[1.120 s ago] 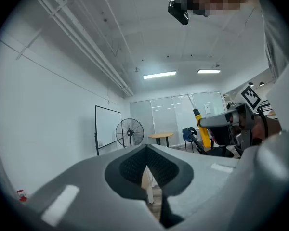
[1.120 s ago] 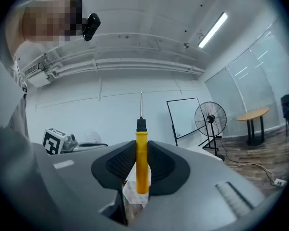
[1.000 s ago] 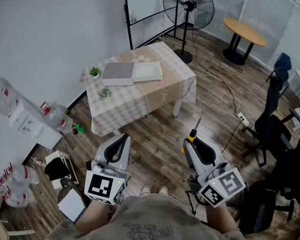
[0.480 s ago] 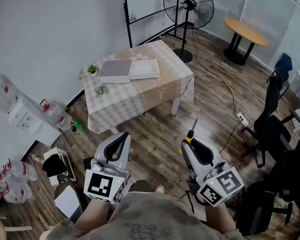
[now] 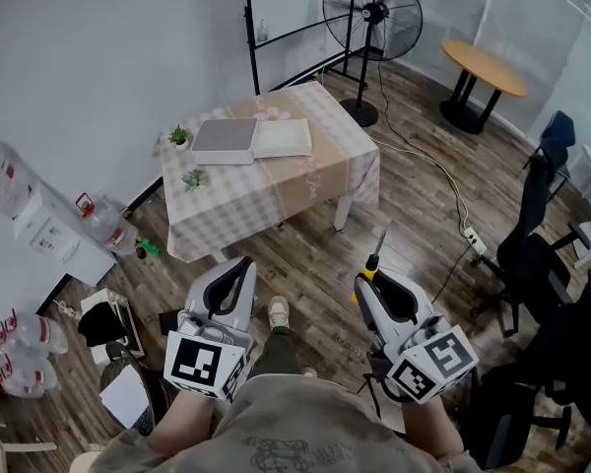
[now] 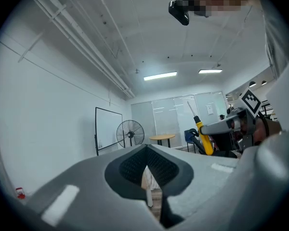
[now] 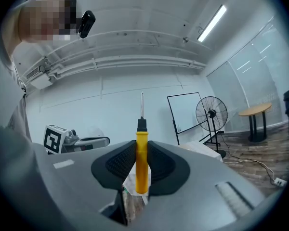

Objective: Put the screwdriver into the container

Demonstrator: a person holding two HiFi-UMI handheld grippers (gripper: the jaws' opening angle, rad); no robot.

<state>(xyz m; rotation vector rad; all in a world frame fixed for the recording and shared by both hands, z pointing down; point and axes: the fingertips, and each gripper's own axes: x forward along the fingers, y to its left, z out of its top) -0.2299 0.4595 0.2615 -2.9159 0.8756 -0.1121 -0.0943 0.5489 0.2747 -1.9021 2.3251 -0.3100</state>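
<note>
My right gripper is shut on a yellow-handled screwdriver whose metal shaft points up and ahead. In the right gripper view the screwdriver stands upright between the black pads. My left gripper is held low at the left, shut with nothing in it; its pads meet in a thin line. Ahead stands a table with a checked cloth. On it lie a white open container and a grey box. Both grippers are well short of the table.
A standing fan and a whiteboard frame stand behind the table. A round wooden table is far right, office chairs at the right, a cable with power strip on the floor. Water bottles and a dispenser sit left.
The person has stepped forward; a shoe now shows between the grippers, and the table has shifted slightly left in view. Both grippers keep their pose, the screwdriver still held.
</note>
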